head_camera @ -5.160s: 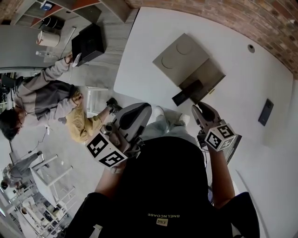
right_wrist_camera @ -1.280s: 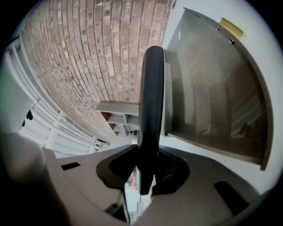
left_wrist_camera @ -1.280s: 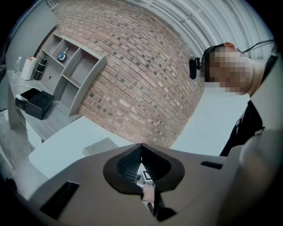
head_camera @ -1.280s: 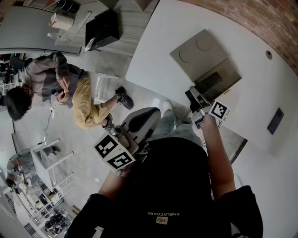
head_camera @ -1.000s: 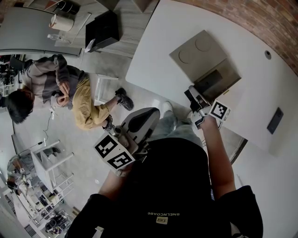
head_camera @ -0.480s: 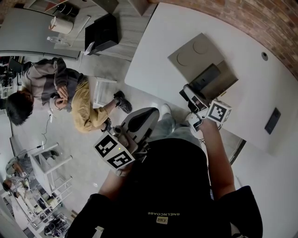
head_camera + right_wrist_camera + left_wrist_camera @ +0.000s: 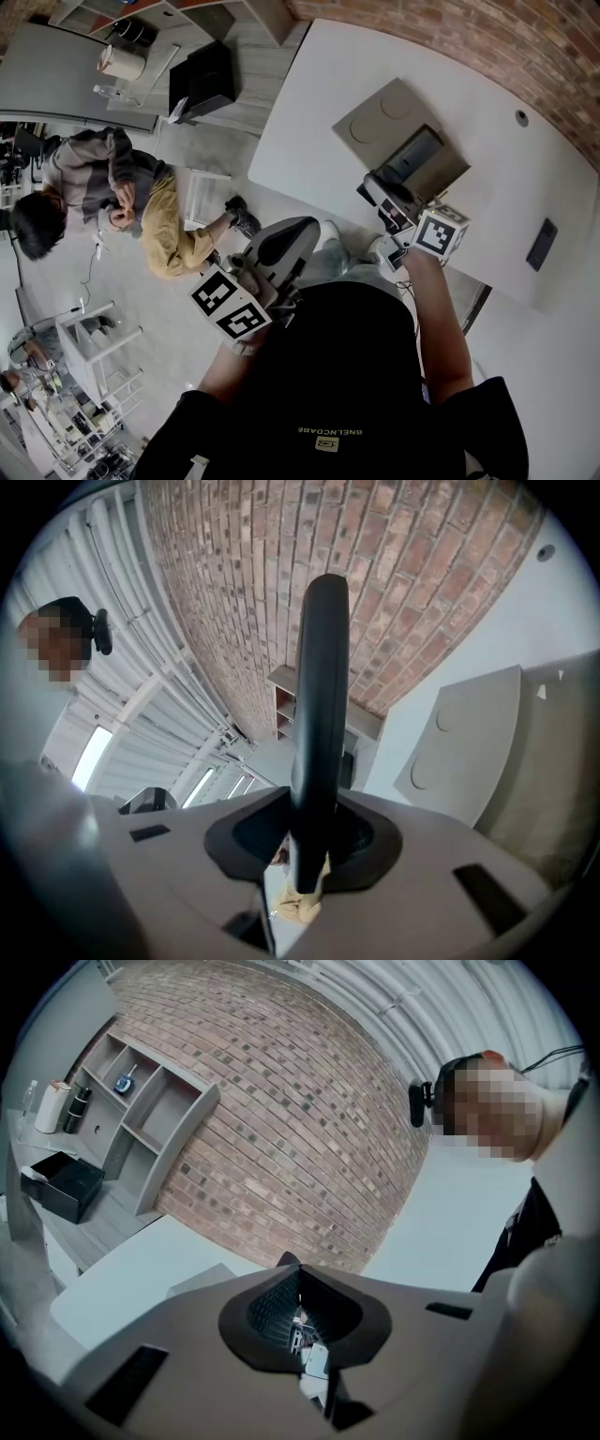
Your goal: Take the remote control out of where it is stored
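Note:
My right gripper (image 7: 386,194) is shut on a long black remote control (image 7: 414,155), held at one end over the front of the open grey storage box (image 7: 452,172). The box's lid (image 7: 380,112), with two round dimples, lies folded back on the white table (image 7: 309,103). From the right gripper view the remote (image 7: 321,667) rises straight out between the jaws of my right gripper (image 7: 314,822) toward the brick wall. My left gripper (image 7: 279,246) hangs shut and empty off the table's near edge, above the person's lap; in its own view my left gripper (image 7: 292,1265) has its jaw tips together.
A flat black device (image 7: 541,245) lies on the table at the right. A brick wall (image 7: 487,37) borders the table's far side. Two people (image 7: 122,192) sit on the floor at left, near a black case (image 7: 202,80) and a shelf unit (image 7: 141,1115).
The right gripper, five seconds ago short of the remote at the box's front, now holds it. Over the last second it has moved a little up and away, carrying the remote.

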